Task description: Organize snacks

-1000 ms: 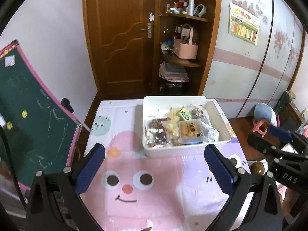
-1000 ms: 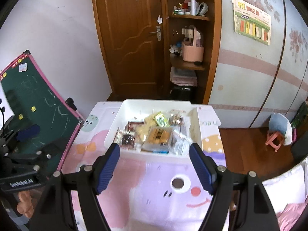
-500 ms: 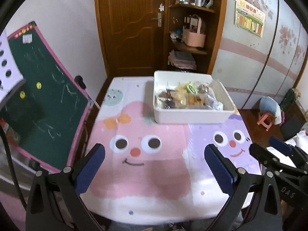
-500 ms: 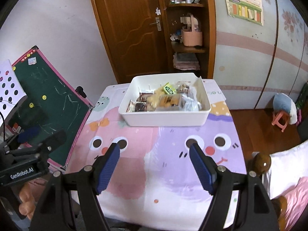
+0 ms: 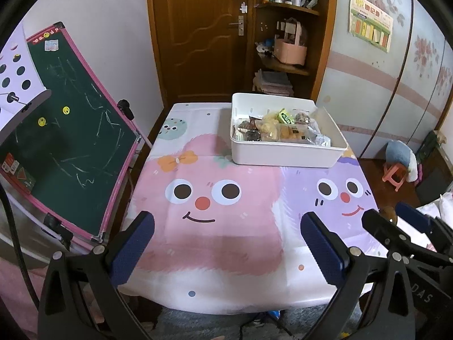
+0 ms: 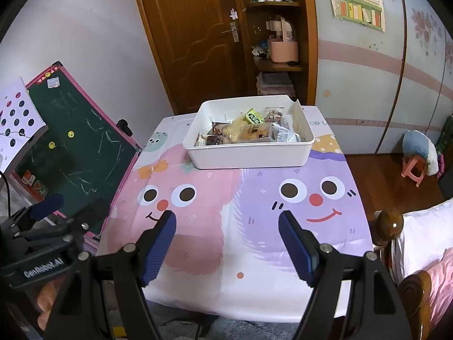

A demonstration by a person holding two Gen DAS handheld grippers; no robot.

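While both tools hang above the near edge of the table, well back from the white bin, nothing is held: the left gripper has its blue pads spread wide with only tablecloth between them, and the right gripper is spread apart and empty as well. The snacks lie heaped inside the bin, which sits at the far end of the table in front of the wooden door; no packet shows on the cloth outside it. Judging by that, the sorting may be finished or may not have started, and the pictures do not settle which. If a packet is to be moved next, the sensible way is to come in from above the bin's near wall, not across it, so a finger does not catch the rim and shove the bin toward the door. The yellow-green packet lies on top of the pile toward the bin's back and looks the easiest first pick. The wrappers look thin and slippery, so clamping on a flat sealed edge should hold better than on a puffed middle. Working one tool at a time keeps the other free to steady the bin's side.
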